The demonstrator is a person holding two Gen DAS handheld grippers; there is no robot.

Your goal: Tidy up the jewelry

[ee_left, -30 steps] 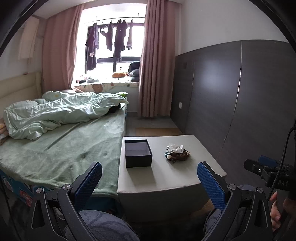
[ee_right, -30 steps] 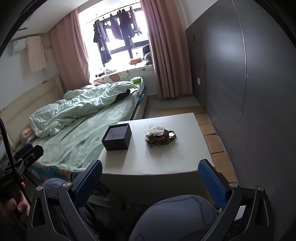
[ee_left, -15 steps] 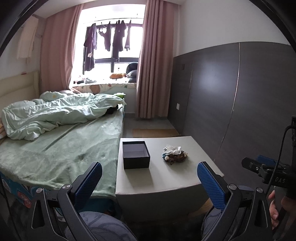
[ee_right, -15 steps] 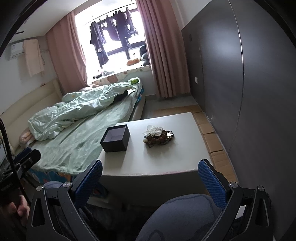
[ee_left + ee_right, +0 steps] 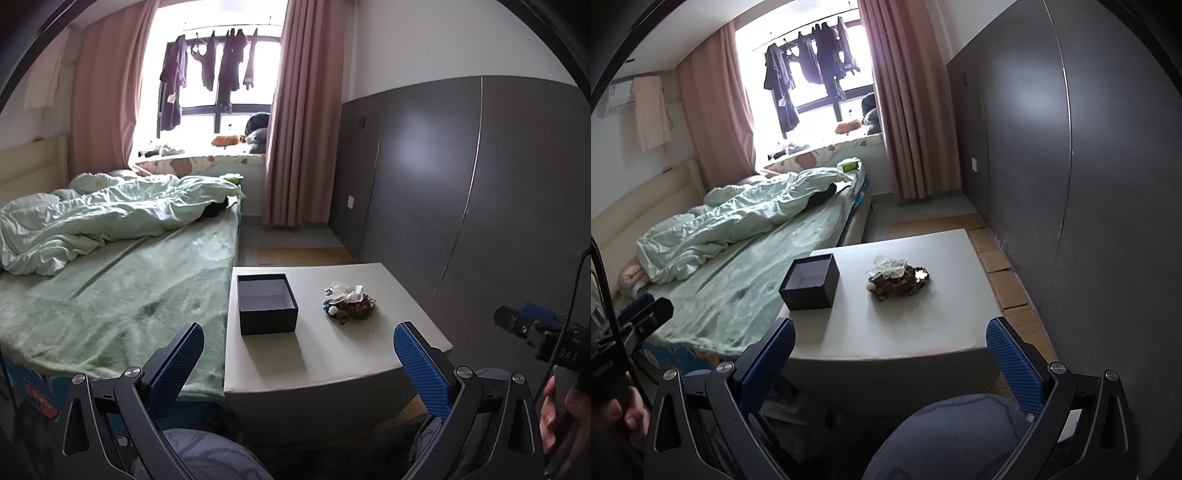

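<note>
Left wrist view shows the left gripper [image 5: 298, 354] spread wide and holding nothing. The right gripper [image 5: 891, 352] is spread wide and empty too. The pile of jewelry [image 5: 349, 303] sits on the table [image 5: 332, 362], just beside the open box [image 5: 266, 303]. The box looks empty, so the job looks not started. All the jewelry still needs sorting.

A bright window [image 5: 218, 81] at the far end has dark clothes [image 5: 207, 70] hanging before it and pink curtains [image 5: 299, 122] on either side. A bed [image 5: 122, 291] with green sheets and a rumpled pale quilt [image 5: 110, 218] fills the left side. Dark grey panels [image 5: 461, 192] cover the right wall, white above, beside a low pale table [image 5: 332, 354].
</note>
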